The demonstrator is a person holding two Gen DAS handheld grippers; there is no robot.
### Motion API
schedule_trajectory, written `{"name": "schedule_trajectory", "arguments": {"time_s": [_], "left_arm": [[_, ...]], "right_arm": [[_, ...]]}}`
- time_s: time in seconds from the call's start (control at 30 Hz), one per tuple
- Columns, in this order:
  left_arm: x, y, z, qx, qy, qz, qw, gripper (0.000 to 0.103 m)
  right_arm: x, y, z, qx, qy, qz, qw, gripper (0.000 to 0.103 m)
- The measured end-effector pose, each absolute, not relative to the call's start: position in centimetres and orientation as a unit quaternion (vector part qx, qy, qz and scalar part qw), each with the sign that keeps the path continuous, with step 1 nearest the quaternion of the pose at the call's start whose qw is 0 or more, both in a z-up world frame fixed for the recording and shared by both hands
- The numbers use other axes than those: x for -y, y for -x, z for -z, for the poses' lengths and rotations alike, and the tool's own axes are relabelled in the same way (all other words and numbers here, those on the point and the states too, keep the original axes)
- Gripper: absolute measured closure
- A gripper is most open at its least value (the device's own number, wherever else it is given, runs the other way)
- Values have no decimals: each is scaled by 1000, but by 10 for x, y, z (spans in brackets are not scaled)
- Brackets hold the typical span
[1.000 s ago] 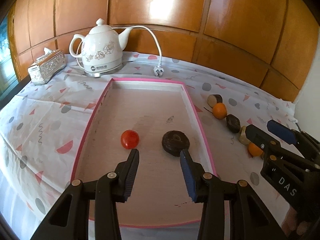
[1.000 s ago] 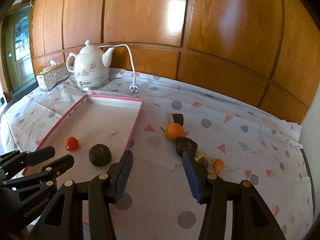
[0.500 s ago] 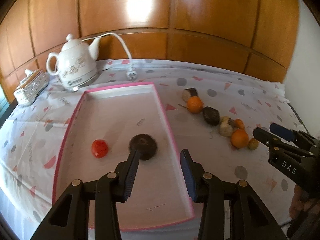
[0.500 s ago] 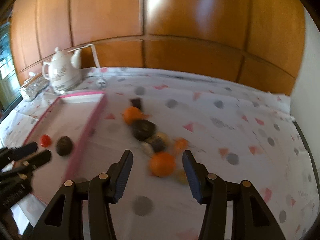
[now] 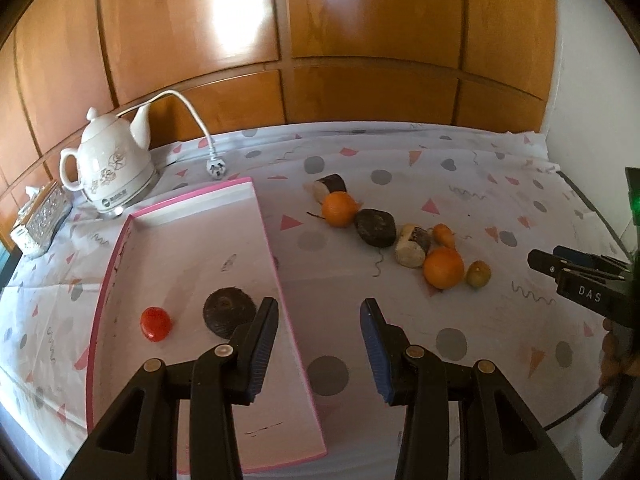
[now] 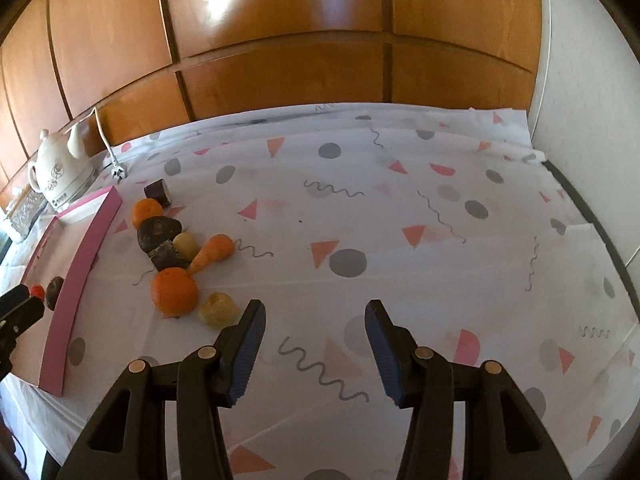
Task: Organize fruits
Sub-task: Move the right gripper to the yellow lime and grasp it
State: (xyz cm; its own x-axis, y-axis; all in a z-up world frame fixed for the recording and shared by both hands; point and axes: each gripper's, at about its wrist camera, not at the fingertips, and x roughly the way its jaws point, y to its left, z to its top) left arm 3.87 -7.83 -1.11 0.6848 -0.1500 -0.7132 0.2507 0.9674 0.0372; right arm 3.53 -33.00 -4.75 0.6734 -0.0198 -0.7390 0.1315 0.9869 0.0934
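A pink-rimmed tray point(image 5: 276, 264) holds a small red fruit point(image 5: 155, 323) and a dark round fruit point(image 5: 228, 312). Several fruits lie on the cloth right of it: two oranges point(image 5: 339, 209) point(image 5: 443, 268), a dark flat fruit point(image 5: 375, 227), a small yellowish fruit point(image 5: 478, 274). My left gripper point(image 5: 318, 340) is open and empty over the tray's right rim. My right gripper point(image 6: 314, 344) is open and empty above the cloth, right of the near orange point(image 6: 174, 292) and the yellowish fruit point(image 6: 217, 309). It also shows in the left wrist view point(image 5: 560, 262).
A white kettle point(image 5: 110, 172) with cord and plug point(image 5: 215, 168) stands at the back left beside a tissue box point(image 5: 40, 220). Wooden panels back the table; a white wall point(image 6: 592, 80) is on the right. The patterned cloth point(image 6: 400, 220) extends to the right.
Both grippers have swung to the right. The left one went from over the tray floor to its right rim. The right one passed the fruit pile, now at its left.
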Motion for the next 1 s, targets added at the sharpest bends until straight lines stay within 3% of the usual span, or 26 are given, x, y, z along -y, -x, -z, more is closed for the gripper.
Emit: {"name": "schedule_trajectory", "arguments": {"time_s": [1.0], "left_arm": [[131, -58, 37, -415, -107, 151, 891, 60]], "right_arm": [[342, -44, 65, -413, -110, -1, 904, 51]]}}
